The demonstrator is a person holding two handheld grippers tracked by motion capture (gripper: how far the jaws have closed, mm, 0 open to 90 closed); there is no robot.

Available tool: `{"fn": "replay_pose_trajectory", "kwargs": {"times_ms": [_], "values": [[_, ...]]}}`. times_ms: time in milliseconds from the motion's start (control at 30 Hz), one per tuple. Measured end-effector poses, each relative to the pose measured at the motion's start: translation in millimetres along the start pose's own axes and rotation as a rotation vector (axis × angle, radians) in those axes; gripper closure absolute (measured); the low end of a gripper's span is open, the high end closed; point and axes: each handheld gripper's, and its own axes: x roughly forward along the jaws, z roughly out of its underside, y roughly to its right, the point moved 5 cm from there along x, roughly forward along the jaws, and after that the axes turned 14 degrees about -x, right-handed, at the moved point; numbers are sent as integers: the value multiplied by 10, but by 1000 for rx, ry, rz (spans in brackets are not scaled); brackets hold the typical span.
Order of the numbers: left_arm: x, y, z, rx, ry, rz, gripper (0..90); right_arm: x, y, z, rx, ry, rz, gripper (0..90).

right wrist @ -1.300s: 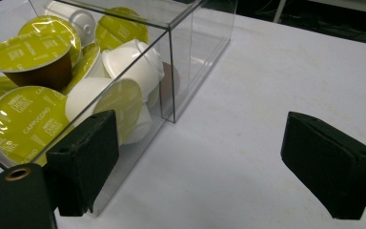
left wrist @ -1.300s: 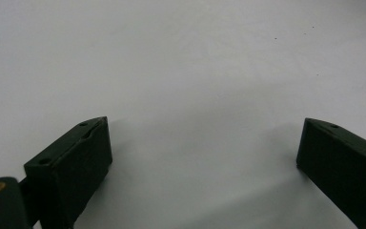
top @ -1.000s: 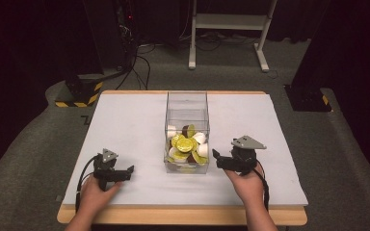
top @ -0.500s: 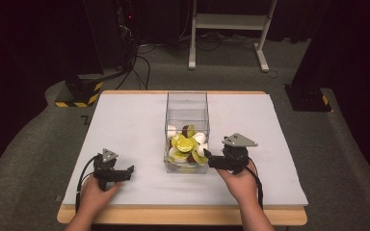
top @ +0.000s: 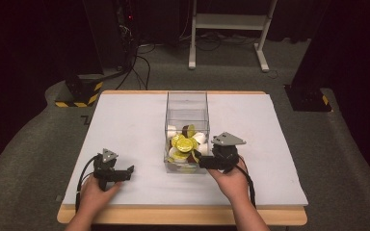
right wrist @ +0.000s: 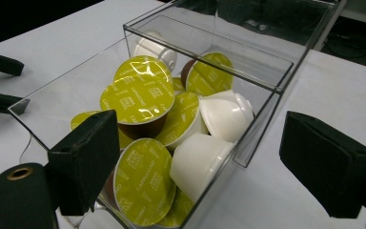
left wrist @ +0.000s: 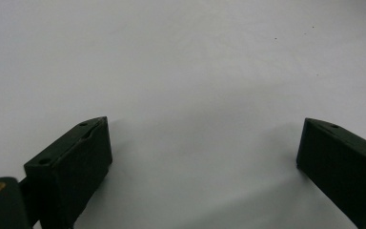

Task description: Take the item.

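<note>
A clear plastic box stands mid-table and holds several coffee capsules, some with yellow foil lids, some white. My right gripper is open at the box's near right corner. In the right gripper view its jaws straddle that corner without touching the wall; yellow-lidded capsules and white ones lie just behind it. My left gripper rests open at the near left of the white tabletop, well away from the box. Between its jaws there is nothing but bare table.
The table's wooden front edge runs just behind both hands. On the floor beyond the table are black stands with yellow-striped bases, cables and a white frame. The left gripper shows at the far left in the right gripper view.
My right gripper has moved left, closer to the box's near right corner, staying open. The left gripper has not moved.
</note>
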Motion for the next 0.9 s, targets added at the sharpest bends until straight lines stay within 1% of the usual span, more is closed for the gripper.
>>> {"fn": "replay_pose_trajectory", "kwargs": {"times_ms": [433, 567, 900], "values": [[0, -1, 0, 1, -1, 0, 49, 123, -100, -65, -15, 0, -22, 138], [-2, -3, 0, 4, -3, 0, 49, 167, -140, -107, -33, 1, -30, 138], [-2, -3, 1, 4, -3, -1, 49, 280, -224, -158, -47, -11, -44, 139]]}}
